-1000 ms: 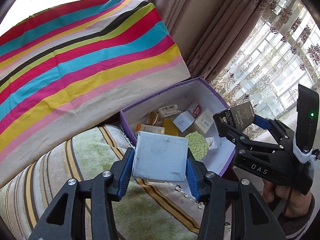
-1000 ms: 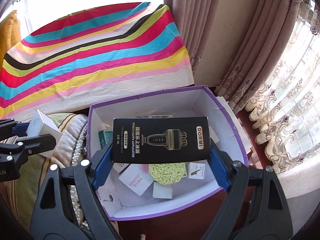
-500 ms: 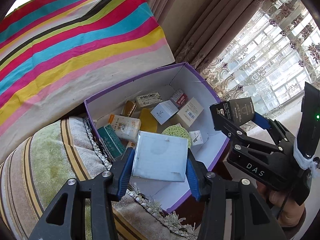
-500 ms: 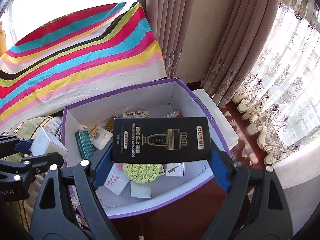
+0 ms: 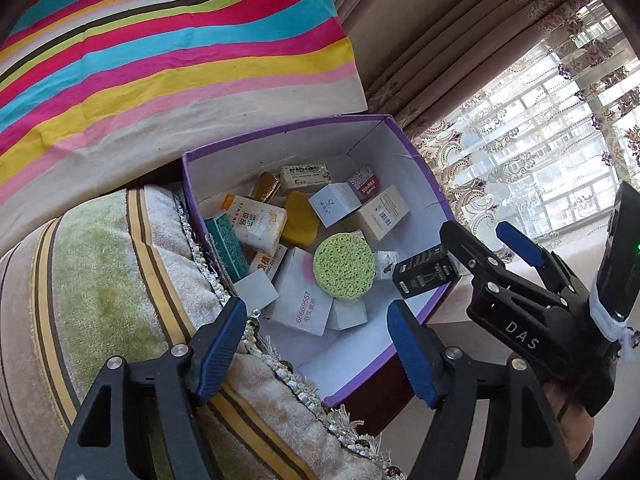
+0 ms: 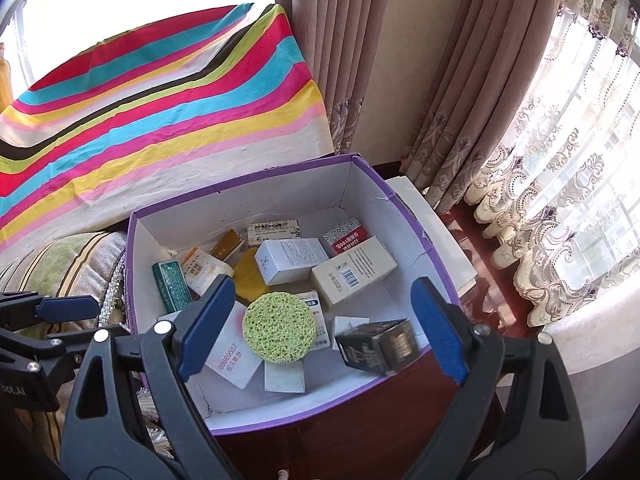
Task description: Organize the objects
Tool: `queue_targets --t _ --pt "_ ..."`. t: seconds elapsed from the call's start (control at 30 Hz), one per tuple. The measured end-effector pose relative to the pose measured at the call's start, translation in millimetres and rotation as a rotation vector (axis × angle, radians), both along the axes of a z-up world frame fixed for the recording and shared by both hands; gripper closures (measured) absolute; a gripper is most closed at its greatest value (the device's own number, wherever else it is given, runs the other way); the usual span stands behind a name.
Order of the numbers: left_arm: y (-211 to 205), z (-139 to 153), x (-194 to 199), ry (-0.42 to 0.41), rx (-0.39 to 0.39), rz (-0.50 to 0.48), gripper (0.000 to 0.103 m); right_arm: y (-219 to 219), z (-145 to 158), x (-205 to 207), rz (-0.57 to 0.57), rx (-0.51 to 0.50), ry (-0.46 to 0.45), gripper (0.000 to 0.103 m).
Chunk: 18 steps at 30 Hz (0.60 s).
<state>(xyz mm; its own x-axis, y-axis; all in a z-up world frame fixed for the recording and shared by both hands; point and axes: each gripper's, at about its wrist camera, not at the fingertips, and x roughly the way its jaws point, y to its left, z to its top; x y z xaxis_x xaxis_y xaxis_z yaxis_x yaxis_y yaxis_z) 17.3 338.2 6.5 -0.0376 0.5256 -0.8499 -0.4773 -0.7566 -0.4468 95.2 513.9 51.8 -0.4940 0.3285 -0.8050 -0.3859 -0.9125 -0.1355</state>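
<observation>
A purple cardboard box (image 5: 280, 136) (image 6: 240, 188) with white walls holds several small packets and a round green sponge (image 5: 344, 266) (image 6: 278, 328). My left gripper (image 5: 316, 320) (image 6: 72, 320) hangs over the box's near left corner, its jaws opening with nothing between the pads. A small white box (image 5: 256, 290) lies free just inside that corner. My right gripper (image 6: 322, 292) (image 5: 476, 232) is over the box's near right side, jaws opening too. The black carton (image 6: 378, 346) (image 5: 424, 276) is tilted and blurred below its fingers, clear of both pads.
A green and tan striped cushion (image 5: 100, 288) with a fringe presses against the box's left wall. A rainbow-striped cloth (image 5: 160, 48) rises behind. Curtains (image 6: 460, 80) and a lace drape fill the right. The box stands on dark wood (image 6: 360, 432), with a white sheet (image 6: 436, 224) beside it.
Both grippers have let go. The white box dropped from the left jaws into the purple box's corner, and the black carton fell from the right jaws. The left gripper has moved further over the box.
</observation>
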Motion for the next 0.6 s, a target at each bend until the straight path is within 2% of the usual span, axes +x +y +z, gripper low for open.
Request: queue_targets --t 0.1,0.23,0.6 --pt "-5.0 2.6 7.1 0.02 -0.01 -0.001 0.029 -5.7 0.8 0.0 0.01 -0.005 -0.002 0.012" --pt "-7.4 0.2 6.9 0.002 0.007 0.005 0.027 -11.9 0.6 1.1 0.026 -0.008 -0.005 0.012" --pt "-6.3 -3.7 8.1 0.013 0.006 -0.002 0.026 -16.2 -1.9 -0.6 0.037 -0.012 -0.013 0.012"
